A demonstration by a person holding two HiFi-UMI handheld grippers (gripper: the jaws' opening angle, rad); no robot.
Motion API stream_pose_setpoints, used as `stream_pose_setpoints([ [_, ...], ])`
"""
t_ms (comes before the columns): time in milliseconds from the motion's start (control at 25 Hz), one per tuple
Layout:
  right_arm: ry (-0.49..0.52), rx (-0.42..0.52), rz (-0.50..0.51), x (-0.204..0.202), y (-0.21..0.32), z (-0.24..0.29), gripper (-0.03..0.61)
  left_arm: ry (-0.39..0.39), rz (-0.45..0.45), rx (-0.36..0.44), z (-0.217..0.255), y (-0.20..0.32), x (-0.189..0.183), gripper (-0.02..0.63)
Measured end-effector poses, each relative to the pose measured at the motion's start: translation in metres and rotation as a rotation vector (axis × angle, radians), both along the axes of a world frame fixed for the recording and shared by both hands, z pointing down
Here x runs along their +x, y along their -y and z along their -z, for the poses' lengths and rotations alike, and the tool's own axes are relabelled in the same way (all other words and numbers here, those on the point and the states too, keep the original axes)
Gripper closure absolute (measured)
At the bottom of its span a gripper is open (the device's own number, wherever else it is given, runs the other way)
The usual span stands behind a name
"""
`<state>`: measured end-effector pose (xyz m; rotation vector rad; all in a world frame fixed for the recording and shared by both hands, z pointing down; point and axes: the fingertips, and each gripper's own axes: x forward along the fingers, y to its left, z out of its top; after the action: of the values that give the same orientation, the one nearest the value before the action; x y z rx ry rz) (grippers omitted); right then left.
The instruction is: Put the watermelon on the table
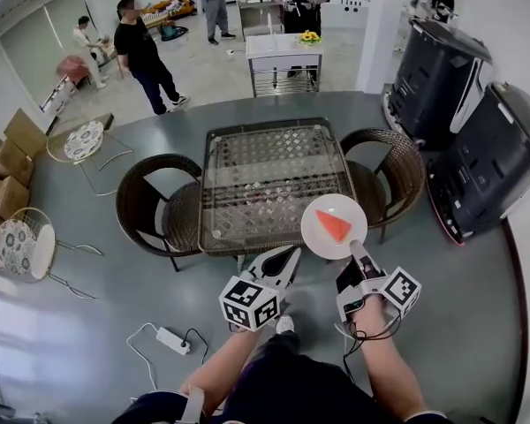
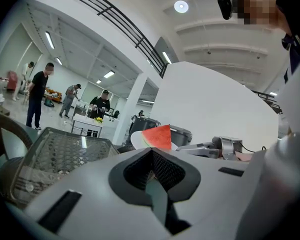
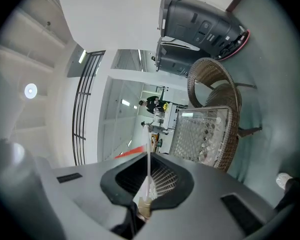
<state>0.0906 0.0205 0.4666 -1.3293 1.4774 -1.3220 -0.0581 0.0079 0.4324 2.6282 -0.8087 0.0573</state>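
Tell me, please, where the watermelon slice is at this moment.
In the head view, the watermelon slice lies on a white plate on the right side. The right gripper holds the plate by its rim, at the near right corner of the glass table.

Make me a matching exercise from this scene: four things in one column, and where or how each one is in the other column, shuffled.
Column one:
1. watermelon slice
2. white plate
3. left gripper
4. glass-topped table

Column two:
A. standing between two wicker chairs
B. shut, holding nothing
C. lying on the plate
D. clamped by its rim in the right gripper

Pairs: 1-C, 2-D, 3-B, 4-A
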Motion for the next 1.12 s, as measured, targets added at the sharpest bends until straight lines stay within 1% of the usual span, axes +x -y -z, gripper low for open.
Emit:
stream_pose_setpoints([
  [160, -0.015, -0.004, -0.022, 0.002, 0.027, 0.005, 0.566, -0.015, -0.021, -0.003, 0.001, 0.027, 0.000, 0.609],
  [400, -0.037, -0.013, -0.040, 0.005, 0.052, 0.007, 0.566, -0.038, -0.032, -0.006, 0.000, 0.056, -0.002, 0.609],
  [560, -0.049, -0.027, -0.042, 0.009, 0.066, 0.002, 0.566, -0.043, -0.027, -0.007, -0.002, 0.071, -0.003, 0.609],
  [720, -0.048, -0.055, -0.043, 0.017, 0.083, -0.013, 0.566, -0.034, -0.018, -0.013, -0.008, 0.083, 0.001, 0.609],
  [1000, -0.047, -0.118, 0.022, 0.022, 0.123, -0.051, 0.566, 0.005, 0.029, -0.026, -0.025, 0.112, 0.009, 0.609],
  [1120, -0.056, -0.161, 0.051, 0.026, 0.139, -0.069, 0.566, 0.020, 0.038, -0.038, -0.034, 0.125, 0.015, 0.609],
])
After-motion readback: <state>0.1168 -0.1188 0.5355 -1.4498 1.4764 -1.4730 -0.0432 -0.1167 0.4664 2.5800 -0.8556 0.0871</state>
